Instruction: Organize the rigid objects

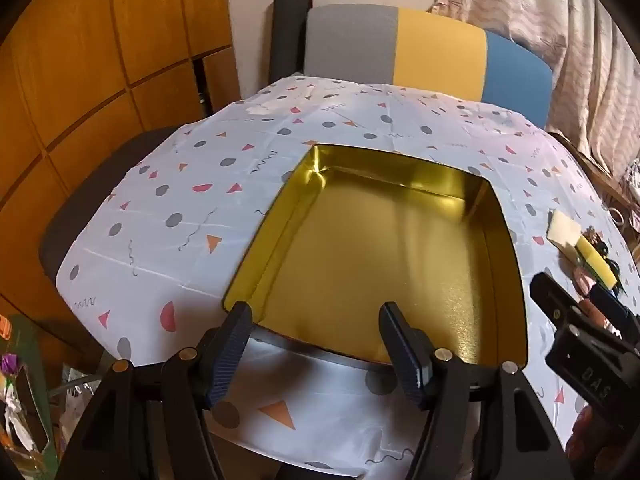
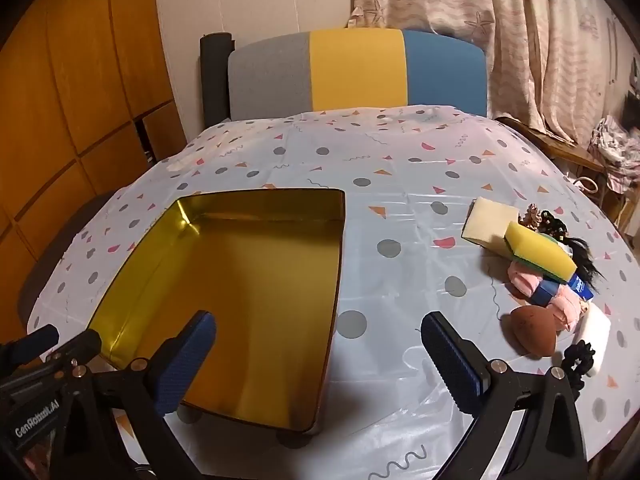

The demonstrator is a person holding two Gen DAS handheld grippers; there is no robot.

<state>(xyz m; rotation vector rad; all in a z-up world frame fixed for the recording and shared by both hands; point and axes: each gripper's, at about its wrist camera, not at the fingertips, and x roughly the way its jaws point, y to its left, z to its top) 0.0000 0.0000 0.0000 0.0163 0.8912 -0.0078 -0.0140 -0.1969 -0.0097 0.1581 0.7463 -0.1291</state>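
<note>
An empty gold tin box (image 1: 360, 264) lies open on the patterned tablecloth; it also shows in the right wrist view (image 2: 240, 296). My left gripper (image 1: 320, 332) is open and empty above the box's near edge. My right gripper (image 2: 320, 344) is open and empty over the box's right wall. To the right lies a pile: a yellow sponge (image 2: 540, 254), a cream block (image 2: 490, 224), a brown egg-shaped sponge (image 2: 532, 330), a blue object (image 2: 546, 294), pink pieces (image 2: 524, 280) and a white block (image 2: 596, 336). The sponge (image 1: 596, 258) and cream block (image 1: 564, 230) also show in the left wrist view.
A grey, yellow and blue chair back (image 2: 356, 74) stands behind the table. Wooden cabinets (image 1: 80, 100) are on the left, curtains (image 2: 520, 40) at the right. A black hair tie (image 2: 578, 360) and dark hair items (image 2: 556, 224) lie by the pile. Clutter (image 1: 24, 392) sits below the table's left edge.
</note>
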